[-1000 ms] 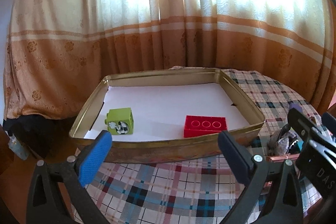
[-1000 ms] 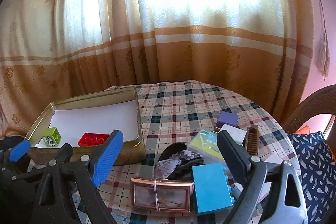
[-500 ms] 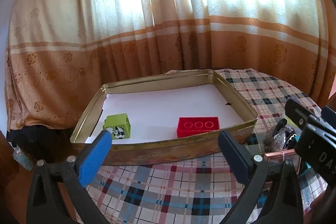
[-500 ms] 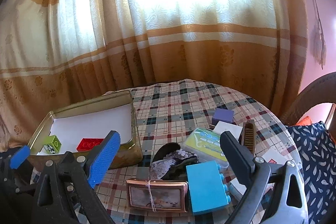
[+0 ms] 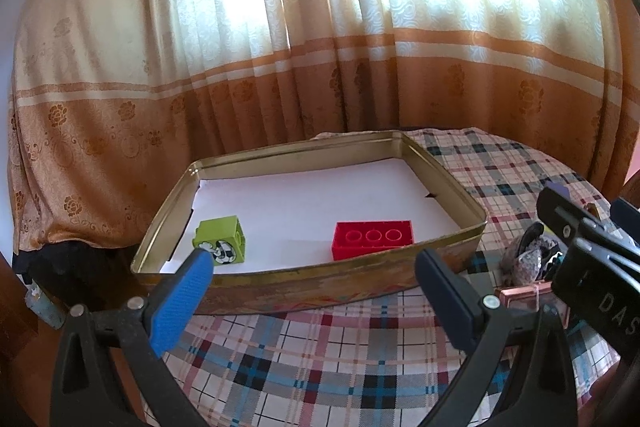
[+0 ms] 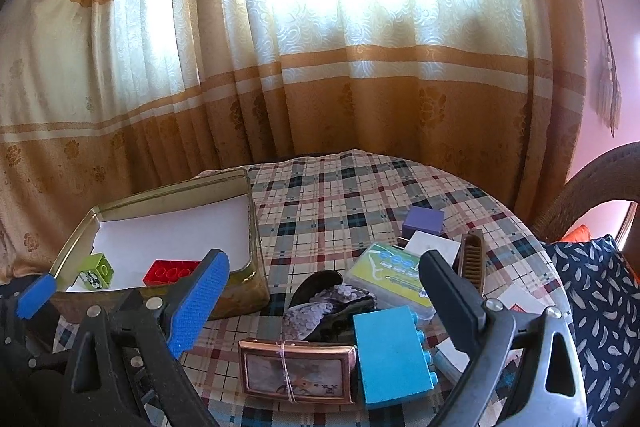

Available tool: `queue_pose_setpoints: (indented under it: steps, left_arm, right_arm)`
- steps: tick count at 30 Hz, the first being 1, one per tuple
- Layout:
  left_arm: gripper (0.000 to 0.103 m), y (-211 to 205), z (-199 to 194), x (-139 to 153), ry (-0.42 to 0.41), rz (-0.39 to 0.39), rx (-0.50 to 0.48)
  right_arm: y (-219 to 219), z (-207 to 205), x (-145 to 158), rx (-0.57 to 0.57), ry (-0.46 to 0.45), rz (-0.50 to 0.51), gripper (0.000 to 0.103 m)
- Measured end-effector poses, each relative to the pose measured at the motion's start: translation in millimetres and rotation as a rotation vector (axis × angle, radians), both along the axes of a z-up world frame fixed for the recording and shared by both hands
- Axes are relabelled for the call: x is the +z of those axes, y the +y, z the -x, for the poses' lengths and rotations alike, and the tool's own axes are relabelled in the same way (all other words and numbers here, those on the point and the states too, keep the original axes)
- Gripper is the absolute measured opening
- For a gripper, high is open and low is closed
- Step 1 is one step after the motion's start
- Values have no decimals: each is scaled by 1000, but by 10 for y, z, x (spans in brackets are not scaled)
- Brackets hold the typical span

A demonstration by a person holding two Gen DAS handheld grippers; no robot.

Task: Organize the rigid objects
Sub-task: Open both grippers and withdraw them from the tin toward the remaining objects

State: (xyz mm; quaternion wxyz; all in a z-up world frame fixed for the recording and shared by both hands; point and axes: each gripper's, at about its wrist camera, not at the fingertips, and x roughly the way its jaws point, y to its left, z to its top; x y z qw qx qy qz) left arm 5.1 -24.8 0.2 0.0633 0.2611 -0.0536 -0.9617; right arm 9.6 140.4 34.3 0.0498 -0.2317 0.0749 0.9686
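While both grippers hang wide open and empty, the left gripper [image 5: 314, 263] faces the tin tray's [image 5: 320, 277] near wall; green block [image 5: 221, 241] and red brick [image 5: 373, 239] lie inside, white floor mostly bare. Right gripper [image 6: 322, 275] hovers over the clutter, blue brick [image 6: 390, 355] beside the framed picture [image 6: 296, 371].

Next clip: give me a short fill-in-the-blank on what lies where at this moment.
1. The red brick lies inside the ____.
2. The green cube sits to the ____ of the red brick in the left wrist view.
3. The blue brick lies on the ____ tablecloth.
Missing words: tin; left; checked
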Motion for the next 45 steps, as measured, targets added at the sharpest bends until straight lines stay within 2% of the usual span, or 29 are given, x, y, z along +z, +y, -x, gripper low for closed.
queue_pose_setpoints:
  steps: [9, 13, 18, 24, 27, 32, 37, 41, 45]
  left_arm:
    - [102, 2, 0, -1, 0, 0, -4]
    - [102, 23, -4, -3, -1, -3, -30]
    - [102, 78, -15, -5, -8, 1, -60]
    - [102, 163, -32, -7, -32, -31, -123]
    - [102, 239, -32, -29, -67, -74, -181]
    - [102, 545, -73, -59, -94, -8, -283]
    - [102, 831, -46, -135, -180, -28, -413]
    - [102, 1020, 9, -213, -237, 40, -441]
    - [102, 1064, 106, -269, -291, -10, -446]
  right_arm:
    - [84, -11, -24, -11, -31, 20, 98]
    - [207, -136, -17, -23, -32, 44, 98]
    - [361, -283, 12, -66, -35, -19, 98]
    - [645, -441, -28, -115, -44, -1, 98]
    - [795, -527, -54, -141, -50, 20, 97]
    - [969, -629, -88, -184, -61, 15, 97]
    - [1072, -710, -128, -203, -69, 32, 98]
    - [1108, -765, -93, -207, -55, 33, 98]
    - [1155, -789, -93, -209, -52, 45, 98]
